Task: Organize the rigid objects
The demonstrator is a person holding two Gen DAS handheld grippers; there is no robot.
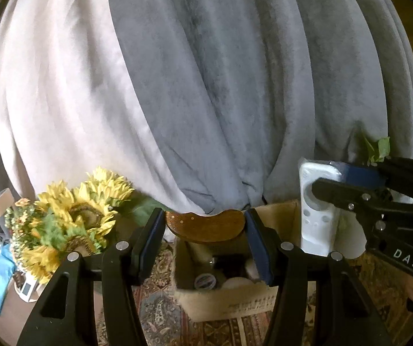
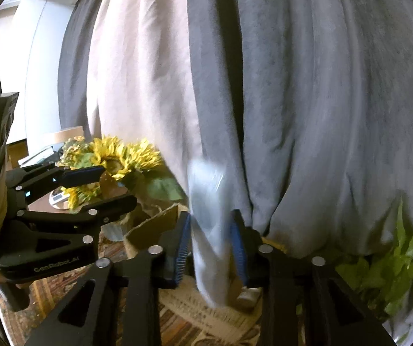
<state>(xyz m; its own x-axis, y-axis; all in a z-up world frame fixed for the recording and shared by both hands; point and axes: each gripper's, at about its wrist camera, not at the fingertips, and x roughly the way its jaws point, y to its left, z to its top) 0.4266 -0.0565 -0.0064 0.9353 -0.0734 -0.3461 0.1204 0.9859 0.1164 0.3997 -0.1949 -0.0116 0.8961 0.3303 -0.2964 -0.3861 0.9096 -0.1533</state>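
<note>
Both carried items hang above the open cardboard box (image 1: pixel 223 302): the left gripper (image 1: pixel 205 225) clamps a brown wooden piece (image 1: pixel 206 226), the right gripper (image 2: pixel 210 248) pinches a white remote (image 1: pixel 317 216). The step looks like dropping them in; next, each must be lowered inside the box before its jaws part.

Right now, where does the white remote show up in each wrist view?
Left wrist view: the white remote stands upright at right, clamped in the right gripper beside the cardboard box.
Right wrist view: blurred, bottom centre, between that gripper's jaws.
Shared landmark: the sunflowers, left in both.
</note>
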